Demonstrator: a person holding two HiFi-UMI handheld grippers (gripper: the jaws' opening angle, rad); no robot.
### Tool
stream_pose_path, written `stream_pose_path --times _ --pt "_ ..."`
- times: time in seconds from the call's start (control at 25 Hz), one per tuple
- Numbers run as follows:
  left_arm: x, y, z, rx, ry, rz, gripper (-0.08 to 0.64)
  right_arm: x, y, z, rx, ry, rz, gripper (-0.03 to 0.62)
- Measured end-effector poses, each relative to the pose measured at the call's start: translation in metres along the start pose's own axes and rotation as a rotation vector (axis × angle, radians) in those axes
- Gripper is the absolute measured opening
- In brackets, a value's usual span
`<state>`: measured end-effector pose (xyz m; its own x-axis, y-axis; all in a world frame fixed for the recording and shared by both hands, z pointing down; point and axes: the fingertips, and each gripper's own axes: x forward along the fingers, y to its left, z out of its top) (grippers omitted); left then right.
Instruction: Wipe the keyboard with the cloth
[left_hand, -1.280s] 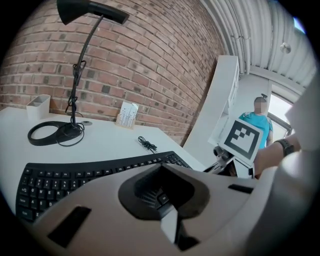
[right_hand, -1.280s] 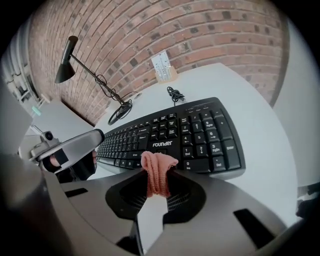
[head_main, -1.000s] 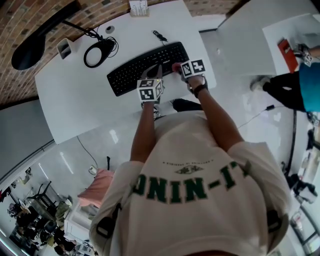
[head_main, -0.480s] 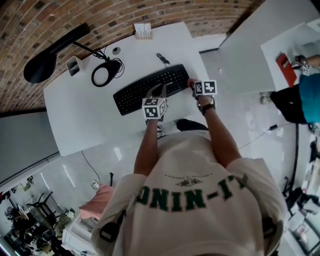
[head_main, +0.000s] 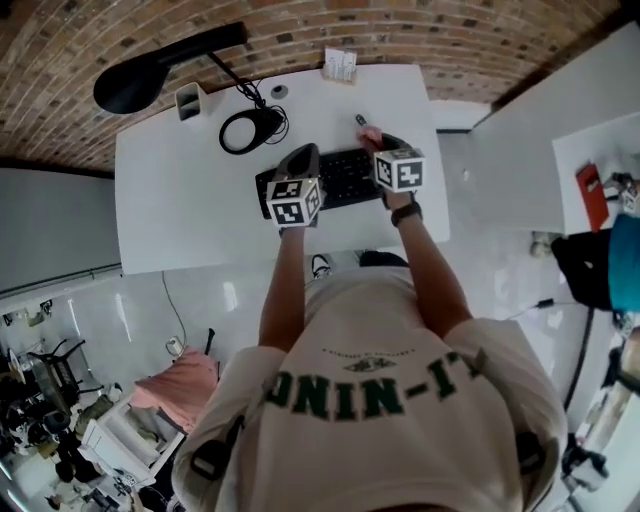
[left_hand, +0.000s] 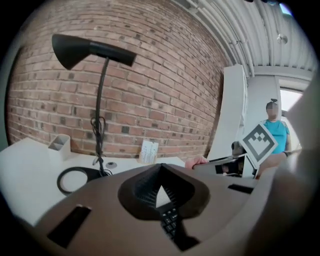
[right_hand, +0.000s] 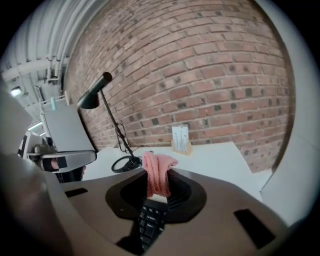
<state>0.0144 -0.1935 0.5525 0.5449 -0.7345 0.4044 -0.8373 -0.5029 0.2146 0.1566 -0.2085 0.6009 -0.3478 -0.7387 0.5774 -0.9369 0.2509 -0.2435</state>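
The pink cloth (right_hand: 157, 170) is clamped in the right gripper (right_hand: 158, 191) and has now been carried to the far right corner of the black keyboard (head_main: 345, 172). The left gripper (left_hand: 160, 194), closed on nothing, is held over its left end. Wiping appears well under way.

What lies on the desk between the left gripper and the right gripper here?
The head view shows the black keyboard spanning the stretch between the left gripper and the right gripper. The right one is clamped on the pink cloth.
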Motion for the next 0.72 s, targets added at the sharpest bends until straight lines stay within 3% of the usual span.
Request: stream_pose_path --times 0.4,0.72 --pt "-0.06 0.071 0.096 0.097 -0.177 0.187 -0.008 -0.002 0.097 0.125 -0.142 -0.281 0.115 0.051" --pt "-0.089 0.083 0.149 0.14 -0.295 0.255 -0.008 -0.027 0.131 0.177 -0.224 -0.45 0.135 0.051"
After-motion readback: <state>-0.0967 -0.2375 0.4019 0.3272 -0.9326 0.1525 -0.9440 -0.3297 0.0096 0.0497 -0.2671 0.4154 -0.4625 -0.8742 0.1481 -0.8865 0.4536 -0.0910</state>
